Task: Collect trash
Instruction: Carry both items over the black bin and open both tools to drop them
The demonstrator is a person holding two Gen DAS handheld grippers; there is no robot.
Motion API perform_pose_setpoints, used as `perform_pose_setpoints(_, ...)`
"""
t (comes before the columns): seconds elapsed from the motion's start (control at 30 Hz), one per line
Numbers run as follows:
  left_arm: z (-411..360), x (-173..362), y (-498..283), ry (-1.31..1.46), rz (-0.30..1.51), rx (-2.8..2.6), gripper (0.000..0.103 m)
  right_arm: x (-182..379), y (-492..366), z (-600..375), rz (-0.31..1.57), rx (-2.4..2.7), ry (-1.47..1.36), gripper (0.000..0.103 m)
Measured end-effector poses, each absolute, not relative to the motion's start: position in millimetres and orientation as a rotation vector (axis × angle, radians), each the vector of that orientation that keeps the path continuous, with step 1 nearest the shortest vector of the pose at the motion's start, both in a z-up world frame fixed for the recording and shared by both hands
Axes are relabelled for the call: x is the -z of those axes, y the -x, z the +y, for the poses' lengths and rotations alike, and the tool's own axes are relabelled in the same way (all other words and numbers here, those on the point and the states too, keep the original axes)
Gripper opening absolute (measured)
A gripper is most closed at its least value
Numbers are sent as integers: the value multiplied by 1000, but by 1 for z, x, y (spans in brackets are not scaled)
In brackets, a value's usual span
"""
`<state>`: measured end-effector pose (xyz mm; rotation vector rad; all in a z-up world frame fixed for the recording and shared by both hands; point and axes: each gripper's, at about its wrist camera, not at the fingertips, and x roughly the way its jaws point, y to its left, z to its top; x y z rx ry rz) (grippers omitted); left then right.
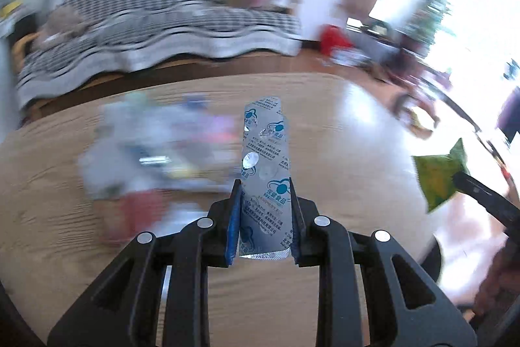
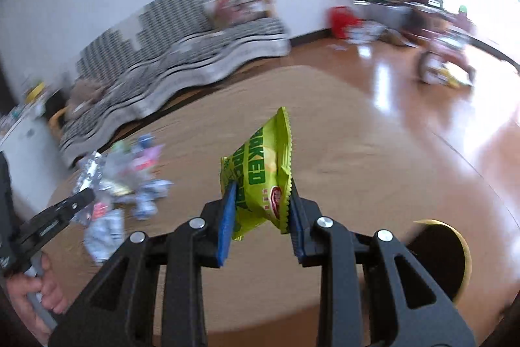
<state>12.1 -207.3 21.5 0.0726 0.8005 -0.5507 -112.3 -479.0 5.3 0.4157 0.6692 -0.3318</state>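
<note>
Above the wooden tabletop, left hand-held gripper pinches a silver blister strip; right hand-held gripper pinches a green snack packet. Remaining wrappers lie heaped on the tabletop.

The green snack bag had "BAKED" in big dark green letters, plus a red logo too small to read. The silver blister strip carried blue Chinese print, "保健食品" readable under its logo.
</note>
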Motion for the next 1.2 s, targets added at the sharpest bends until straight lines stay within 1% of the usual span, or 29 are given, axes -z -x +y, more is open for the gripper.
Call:
perform_pose_setpoints(0.2,-341,2,58,-188,840,875,24,17,204,-568,677,617,-450,30)
perform_pose_setpoints(0.3,-396,22,94,-244,873,1020,24,40,237,-601,731,710,-490,30)
perform_pose_setpoints(0.4,-435,41,123,-304,887,1125,24,69,263,-634,809,772,-561,30)
perform_pose_setpoints(0.5,-459,63,145,-355,926,1191,24,87,278,-656,863,812,-603,30)
perform_pose_setpoints(0.67,-480,93,145,-399,986,1224,24,99,291,-665,890,814,-646,30)
perform_pose_setpoints(0.9,-496,99,144,-401,981,1248,24,99,281,-670,893,811,-651,31)
perform_pose_setpoints(0.93,-496,95,147,-399,974,1250,33,99,281,-671,886,807,-665,39)
perform_pose_setpoints(0.97,-500,93,148,-402,969,1247,58,98,282,-672,881,811,-672,69)
perform_pose_setpoints(1.0,-499,91,147,-392,960,1242,67,95,284,-672,863,830,-669,80)
perform_pose_setpoints(1.03,-500,91,149,-378,945,1239,71,92,288,-673,842,837,-660,83)
perform_pose_setpoints(1.2,-499,86,143,-343,949,1225,72,90,287,-672,833,834,-652,83)
